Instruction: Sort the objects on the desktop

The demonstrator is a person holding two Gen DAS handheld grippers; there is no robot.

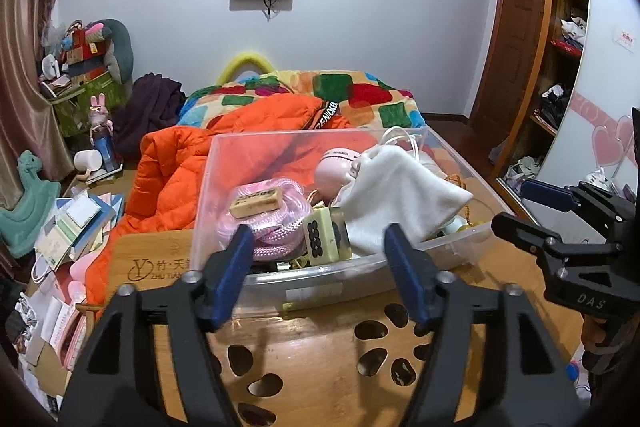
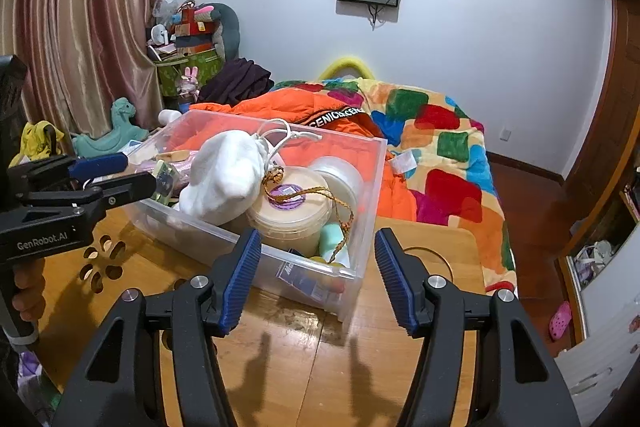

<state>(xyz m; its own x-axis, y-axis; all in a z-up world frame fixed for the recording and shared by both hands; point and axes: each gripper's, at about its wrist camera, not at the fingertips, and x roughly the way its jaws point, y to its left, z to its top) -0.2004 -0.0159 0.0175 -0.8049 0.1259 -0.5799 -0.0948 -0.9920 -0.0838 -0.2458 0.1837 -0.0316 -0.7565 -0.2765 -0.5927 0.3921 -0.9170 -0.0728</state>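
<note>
A clear plastic bin (image 1: 208,195) (image 2: 362,211) stands on a wooden bed table (image 1: 320,343) (image 2: 296,339). It holds a white drawstring pouch (image 1: 400,191) (image 2: 228,175), a pink rope coil (image 1: 276,227), a tan eraser (image 1: 254,203), a mahjong tile (image 1: 320,235), a pink round gadget (image 1: 332,171) and a cream tub (image 2: 292,211) with a braided cord (image 2: 320,193). My left gripper (image 1: 318,259) is open and empty just before the bin's near wall. My right gripper (image 2: 318,267) is open and empty at the bin's near corner.
A bed with an orange jacket (image 1: 176,183) and a patchwork blanket (image 2: 440,147) lies behind the table. Books and papers (image 1: 68,227) are piled at the left. A wardrobe (image 1: 560,75) stands at the right. Each gripper shows in the other's view, the right one (image 1: 560,239) and the left one (image 2: 80,187).
</note>
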